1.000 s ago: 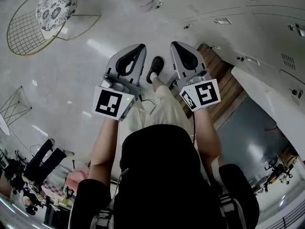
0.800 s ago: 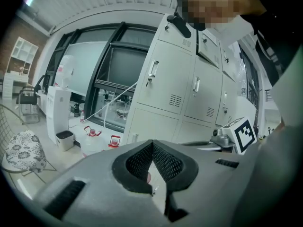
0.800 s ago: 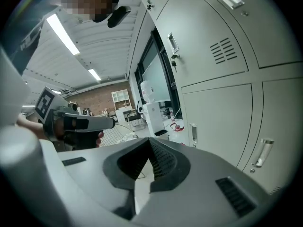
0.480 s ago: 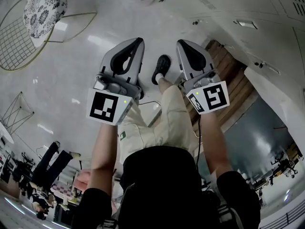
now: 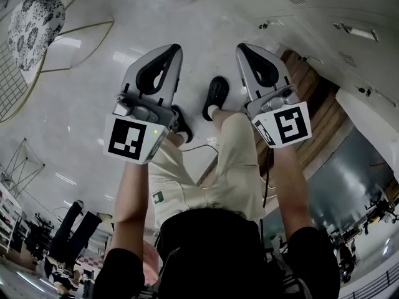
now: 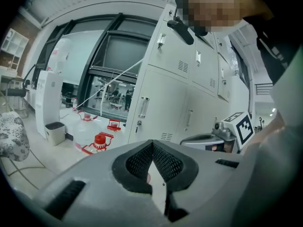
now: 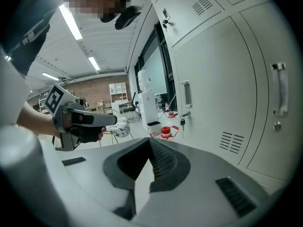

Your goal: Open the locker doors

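Now: a person stands on a shiny pale floor [image 5: 93, 92] and holds one pair of tongs in each hand. The two are side by side, and both point to 12 o'clock in the head view.
Left tongs [image 5: 169, 50]: shut tight and holding nothing. The left gripper view shows the black pads [image 6: 137, 162] pressed together in a point.
Right tongs [image 5: 244, 47]: shut as well, and empty. The right gripper view shows its pads [image 7: 163, 160] closed on each other.
Lockers [image 5: 324, 5]: pale grey. They run from 1 o'clock round to 3 o'clock in the head view, apart from both tongs.
Locker doors [image 7: 222, 79]: they fill the 3 o'clock side of the right gripper view. The ones seen there are shut, and neither pair of tongs touches them.
Handle [image 7: 279, 89]: an upright bar on the nearest door, at 3 o'clock.
Key [image 7: 182, 121]: hangs from the lock of the next door along, at 1 o'clock from the right tongs.
Shoes [image 5: 217, 95]: black, on the floor at 12 o'clock, between the two tongs.
Chair [image 5: 34, 23]: wire frame with a spotted cushion, at 10 o'clock in the head view, well apart from the left tongs.
Water jugs [image 6: 97, 143]: clear with red caps, on the floor at 10 o'clock from the left tongs, by the foot of the lockers.
Bin [image 6: 56, 131]: small and white with a dark top, at 9 o'clock in the left gripper view.
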